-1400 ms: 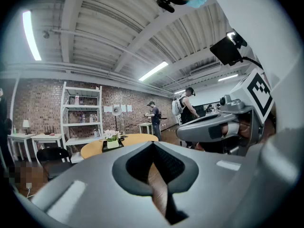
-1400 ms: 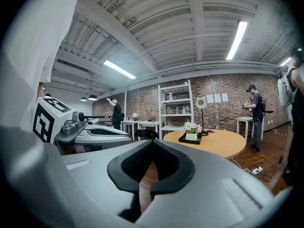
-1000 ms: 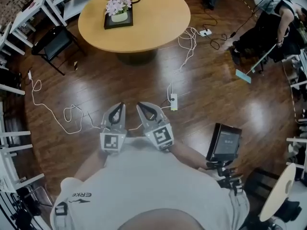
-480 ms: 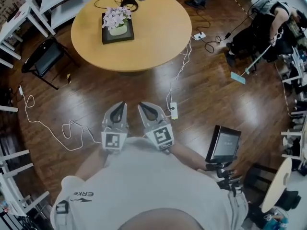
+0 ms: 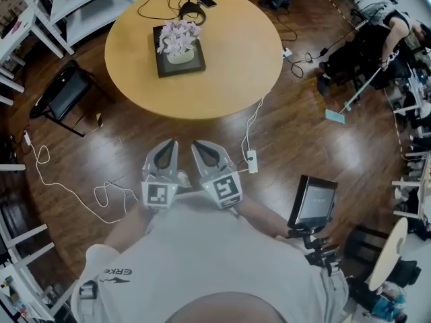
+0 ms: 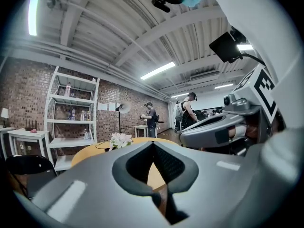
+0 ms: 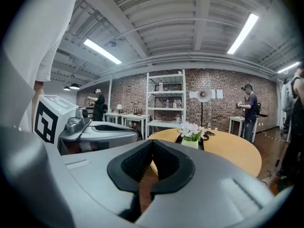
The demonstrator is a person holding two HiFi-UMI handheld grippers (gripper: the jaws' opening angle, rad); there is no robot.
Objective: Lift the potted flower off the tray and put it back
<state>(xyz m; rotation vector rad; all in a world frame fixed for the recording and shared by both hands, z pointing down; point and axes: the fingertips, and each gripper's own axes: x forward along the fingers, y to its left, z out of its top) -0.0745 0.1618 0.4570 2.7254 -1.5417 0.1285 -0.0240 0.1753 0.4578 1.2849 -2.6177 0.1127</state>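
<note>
My white shirt (image 5: 202,261) covers most of my arms. My grey left gripper (image 5: 163,148) and grey right gripper (image 5: 201,148) are both pressed together, pinching nothing. The pink potted flower (image 5: 179,40) sits on the square black tray (image 5: 166,67), well ahead of my fingers, on the round, smooth wooden table (image 5: 229,66). My pads (image 7: 137,163) look dark and bumpy.
</note>
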